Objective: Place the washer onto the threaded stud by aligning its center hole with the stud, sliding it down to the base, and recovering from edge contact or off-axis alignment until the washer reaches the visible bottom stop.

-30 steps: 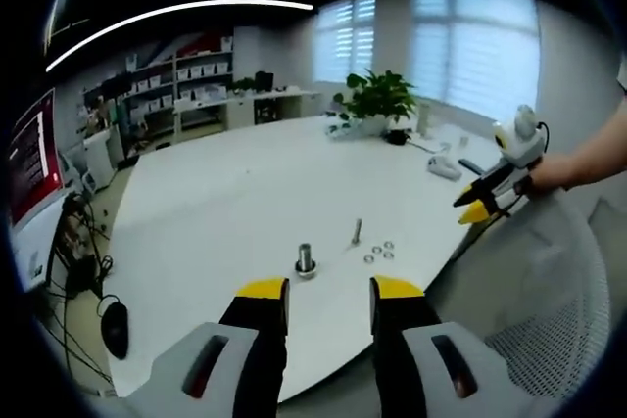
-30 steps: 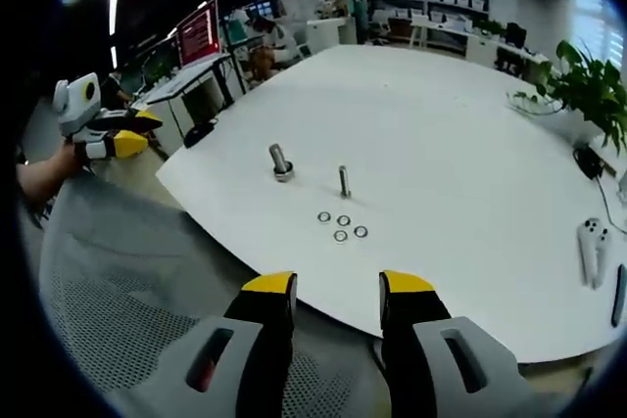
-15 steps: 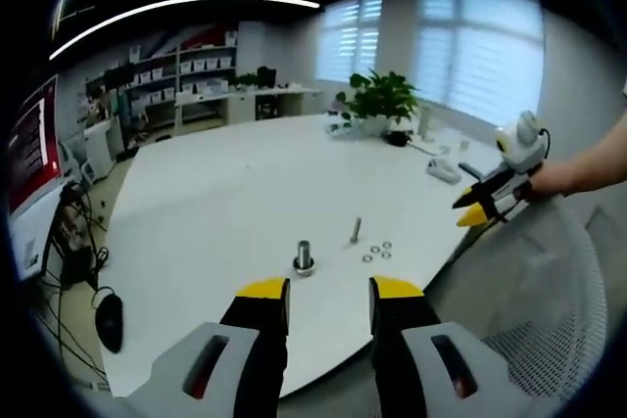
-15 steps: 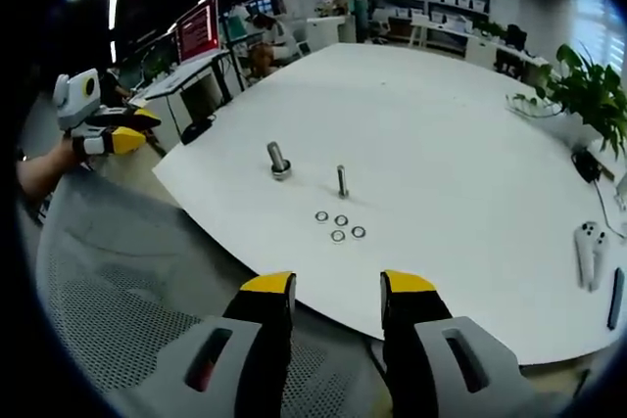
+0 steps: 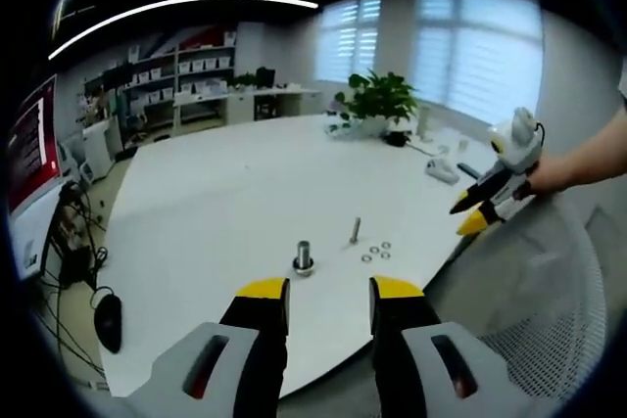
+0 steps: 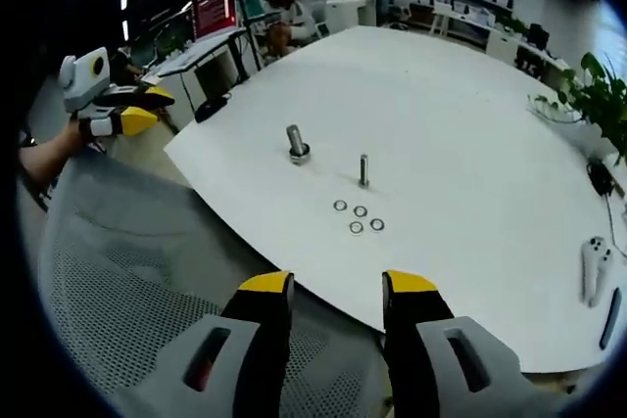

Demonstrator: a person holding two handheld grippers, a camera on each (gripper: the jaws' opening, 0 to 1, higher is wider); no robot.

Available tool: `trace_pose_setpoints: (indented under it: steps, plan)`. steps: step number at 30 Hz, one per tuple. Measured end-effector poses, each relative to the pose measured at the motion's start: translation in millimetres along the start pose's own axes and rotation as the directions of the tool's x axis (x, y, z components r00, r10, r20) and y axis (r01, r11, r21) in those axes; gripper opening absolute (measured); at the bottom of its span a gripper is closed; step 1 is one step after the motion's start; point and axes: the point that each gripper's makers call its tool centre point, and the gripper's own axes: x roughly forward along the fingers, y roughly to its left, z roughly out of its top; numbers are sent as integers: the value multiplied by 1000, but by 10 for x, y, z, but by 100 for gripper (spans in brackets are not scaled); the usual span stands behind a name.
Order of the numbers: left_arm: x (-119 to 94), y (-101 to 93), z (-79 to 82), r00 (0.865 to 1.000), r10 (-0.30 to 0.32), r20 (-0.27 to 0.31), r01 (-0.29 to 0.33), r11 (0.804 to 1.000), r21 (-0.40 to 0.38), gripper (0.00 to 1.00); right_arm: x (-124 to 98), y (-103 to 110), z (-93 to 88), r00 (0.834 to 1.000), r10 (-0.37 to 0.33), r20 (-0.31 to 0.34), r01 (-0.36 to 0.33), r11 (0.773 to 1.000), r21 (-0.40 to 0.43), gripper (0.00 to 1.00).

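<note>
Four small metal washers [image 6: 357, 218] lie flat in cluster on white table [image 6: 470, 144], just beside slim upright threaded stud [image 6: 363, 170]; thicker bolt with nut base [image 6: 297, 144] stands near. Since a second ago, our right view has swung toward table; nothing picked yet. We hold right gripper [image 6: 336, 288] and left gripper [image 5: 329, 291] with jaws apart, empty, over mesh chair [image 6: 127, 281].

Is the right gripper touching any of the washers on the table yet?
Apart. The right gripper view shows the right gripper open over the mesh chair, with bare white table between its tips and the four washers.
</note>
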Motion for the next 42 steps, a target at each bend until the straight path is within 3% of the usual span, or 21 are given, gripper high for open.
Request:
trace_pose_setpoints:
  steps: [5,10,18,22,24,27,42]
  plan:
    - [10,-1,-16,1000,2,-11,-2,1000,7,31,122,-53,287,1000,4,21,-4,1000,-6,40]
    - [10,-3,-24,1000,0,-13,0,1000,3,31,341,-80,378,1000,9,1,-9,999,-44,39]
    - [10,19,-41,1000,8,-22,-8,1000,1,30,720,4,317,999,41,-36,-44,996,-78,38]
    - [13,19,-47,1000,11,-27,-11,1000,6,30,883,71,188,993,67,-97,-74,995,-71,36]
    - [18,16,-59,999,11,-33,-10,1000,12,30,942,38,108,990,49,-134,-64,992,-108,35]
    - [19,14,-61,999,9,-34,-9,1000,12,30,1022,4,5,983,46,-179,-65,993,-101,33]
    - [37,-11,-103,998,-4,-58,5,1000,26,29,1342,-164,-138,966,23,-258,-49,994,-93,29]
